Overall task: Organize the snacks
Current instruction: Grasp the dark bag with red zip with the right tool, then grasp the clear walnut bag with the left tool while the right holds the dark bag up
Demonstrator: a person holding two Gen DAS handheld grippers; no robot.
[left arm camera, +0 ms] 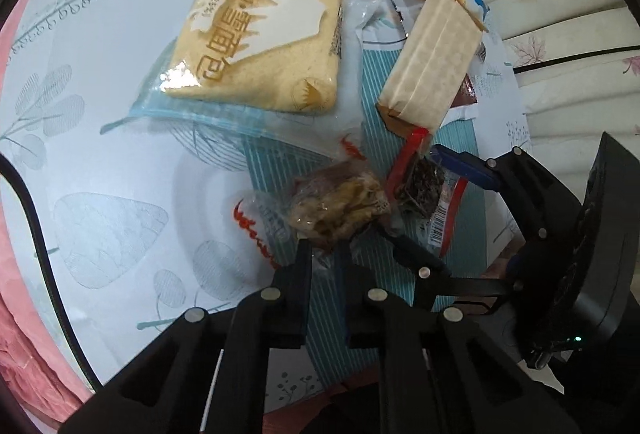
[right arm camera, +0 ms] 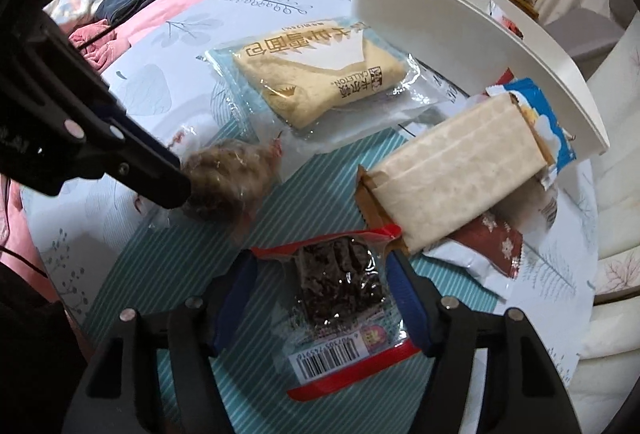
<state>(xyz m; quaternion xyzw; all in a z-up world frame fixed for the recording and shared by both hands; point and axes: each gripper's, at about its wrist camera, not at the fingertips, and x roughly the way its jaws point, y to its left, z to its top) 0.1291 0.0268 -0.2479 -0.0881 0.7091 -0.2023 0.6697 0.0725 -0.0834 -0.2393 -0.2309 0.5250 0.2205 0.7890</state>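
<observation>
My left gripper (left arm camera: 324, 248) is shut on the edge of a clear packet of brownish-yellow snack (left arm camera: 340, 206); in the right wrist view the left gripper (right arm camera: 182, 186) shows pinching that packet (right arm camera: 228, 174). My right gripper (right arm camera: 320, 258) stands open and points down over a red-edged clear packet of dark snack (right arm camera: 340, 286), which lies flat on the cloth between the blue pads (right arm camera: 240, 286). The pads sit at the packet's side edges. A bagged bread slice (right arm camera: 316, 74) and a beige wrapped bar (right arm camera: 456, 186) lie farther back.
A white bin (right arm camera: 440, 18) stands at the back right, with a blue packet (right arm camera: 536, 114) against it and a dark red packet (right arm camera: 492, 238) under the bar. The leaf-printed tablecloth (left arm camera: 100, 154) ends at pink bedding (right arm camera: 132, 10) on the left. A black cable (left arm camera: 36, 218) crosses there.
</observation>
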